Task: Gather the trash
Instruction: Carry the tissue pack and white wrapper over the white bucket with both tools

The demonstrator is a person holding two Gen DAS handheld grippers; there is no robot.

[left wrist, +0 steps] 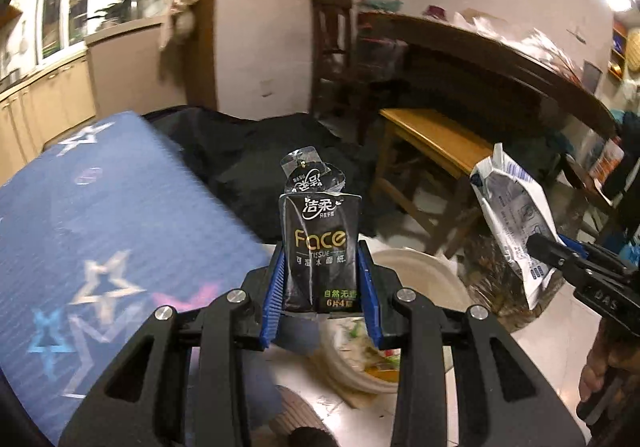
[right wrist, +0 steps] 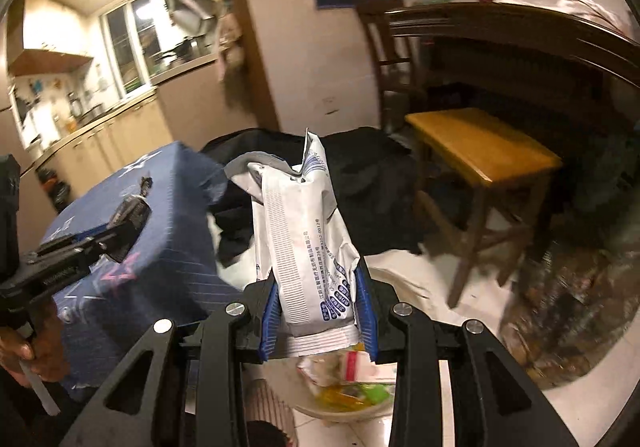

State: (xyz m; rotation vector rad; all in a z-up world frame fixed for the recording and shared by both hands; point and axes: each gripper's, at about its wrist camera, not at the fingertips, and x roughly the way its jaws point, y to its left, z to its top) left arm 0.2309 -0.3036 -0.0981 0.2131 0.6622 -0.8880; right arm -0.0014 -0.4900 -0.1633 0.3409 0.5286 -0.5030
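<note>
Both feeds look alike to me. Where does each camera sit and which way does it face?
Left wrist: behind the left claw, facing the wooden stool; grips a black tissue packet; right claw at its right edge.
Right wrist: behind the right claw, same heading; grips a white wrapper; person's hand at left.
Shared: stool, star-patterned blue box, trash basin below.

black tissue packet (left wrist: 319, 247): torn open, upright | white wrapper (right wrist: 308, 235): crumpled, upright | bin (left wrist: 420, 267): cream, trash inside, below both
</note>
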